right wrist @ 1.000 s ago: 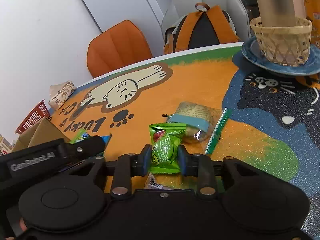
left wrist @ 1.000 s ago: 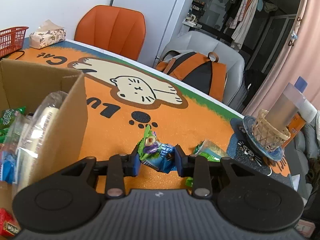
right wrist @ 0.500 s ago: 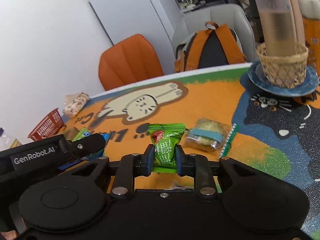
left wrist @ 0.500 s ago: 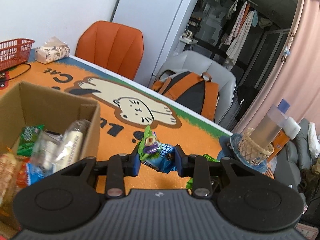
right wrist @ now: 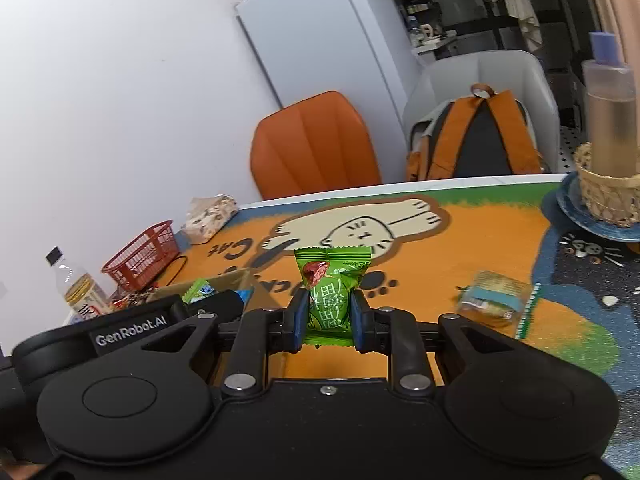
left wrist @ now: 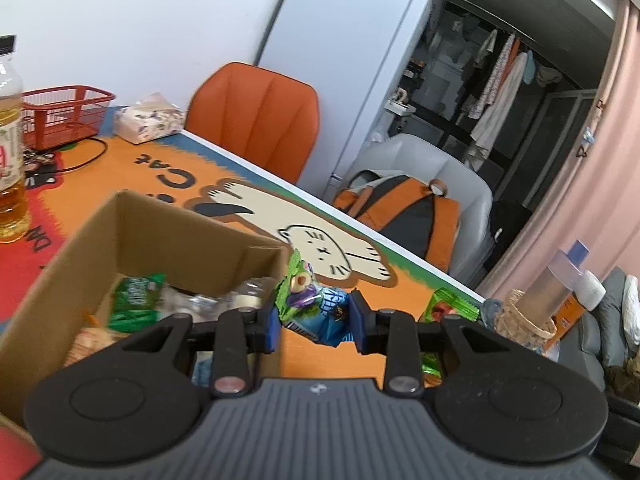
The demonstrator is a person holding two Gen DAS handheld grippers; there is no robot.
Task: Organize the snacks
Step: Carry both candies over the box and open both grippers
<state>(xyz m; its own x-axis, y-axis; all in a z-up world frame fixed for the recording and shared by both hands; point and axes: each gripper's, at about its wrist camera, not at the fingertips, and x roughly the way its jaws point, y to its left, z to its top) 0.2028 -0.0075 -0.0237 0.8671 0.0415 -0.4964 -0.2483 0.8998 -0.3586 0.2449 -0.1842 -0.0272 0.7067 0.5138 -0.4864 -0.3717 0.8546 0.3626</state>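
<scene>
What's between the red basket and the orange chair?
In the left wrist view, a tissue pack sits on the table between the red basket and the orange chair.

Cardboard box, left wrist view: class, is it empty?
No: the cardboard box already holds several wrapped snacks, including a green packet and clear wrappers.

Both cameras sit just behind their own claw, angled down and forward across the bench [left wrist: 224, 168]. The left looks over the cardboard box [left wrist: 168, 240], close below. Shared ground — the orange chair [left wrist: 256, 120], the backpack [right wrist: 480, 136], the red basket [right wrist: 144, 256].
</scene>
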